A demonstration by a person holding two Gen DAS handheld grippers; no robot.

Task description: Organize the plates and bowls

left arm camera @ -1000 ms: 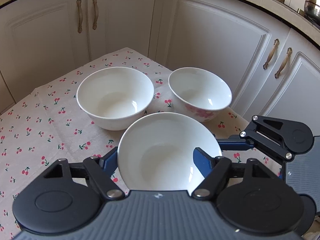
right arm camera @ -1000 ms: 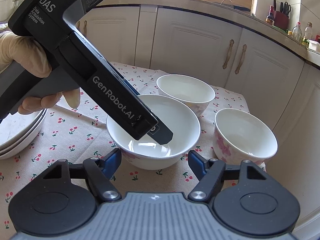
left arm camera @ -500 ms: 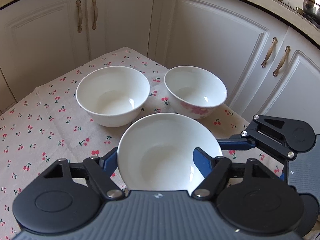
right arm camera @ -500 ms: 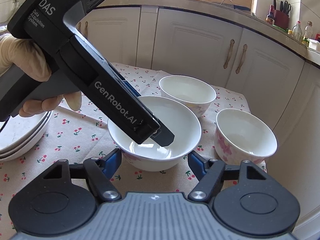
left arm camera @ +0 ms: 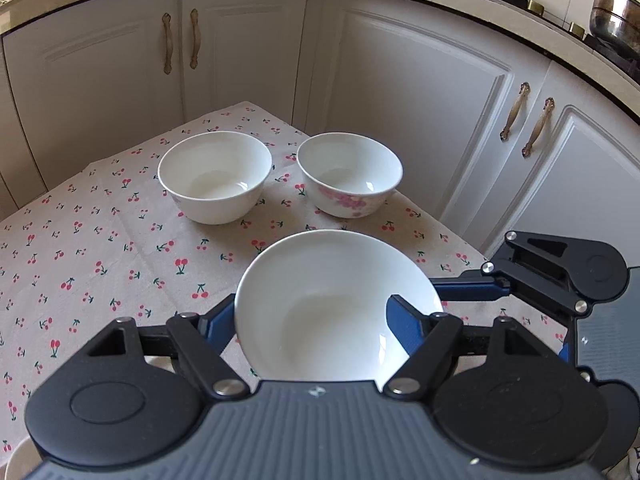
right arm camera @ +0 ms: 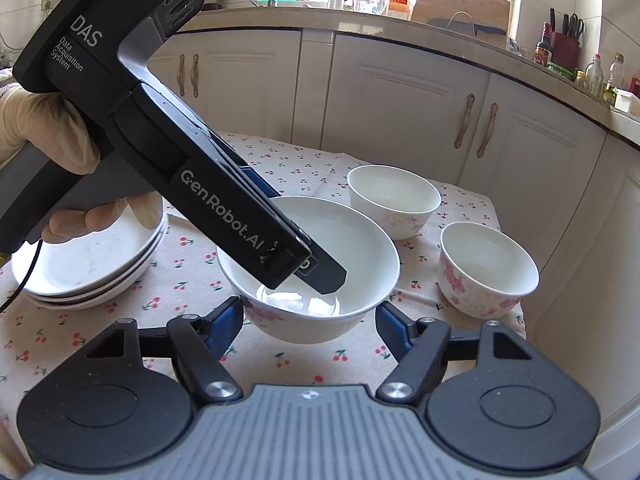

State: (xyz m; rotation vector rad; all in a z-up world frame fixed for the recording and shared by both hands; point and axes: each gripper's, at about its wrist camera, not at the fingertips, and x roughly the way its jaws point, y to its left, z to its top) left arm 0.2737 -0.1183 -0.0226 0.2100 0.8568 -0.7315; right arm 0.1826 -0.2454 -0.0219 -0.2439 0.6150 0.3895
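My left gripper is shut on the rim of a white bowl with pink flowers, one finger inside and one outside, and holds it above the cherry-print tablecloth. The same bowl hangs in the right wrist view, with the left gripper body reaching into it. Two more bowls stand beyond: a plain-looking one and a flowered one, also in the right view. My right gripper is open and empty, just in front of the lifted bowl.
A stack of white plates sits at the left of the table. White cabinet doors close off the far side. The table's right edge runs just past the flowered bowl. A pot stands on the stove.
The left gripper has lifted the held bowl up and back; the two far bowls now look smaller and farther. The right gripper has pulled back slightly, bringing the plate stack into view.
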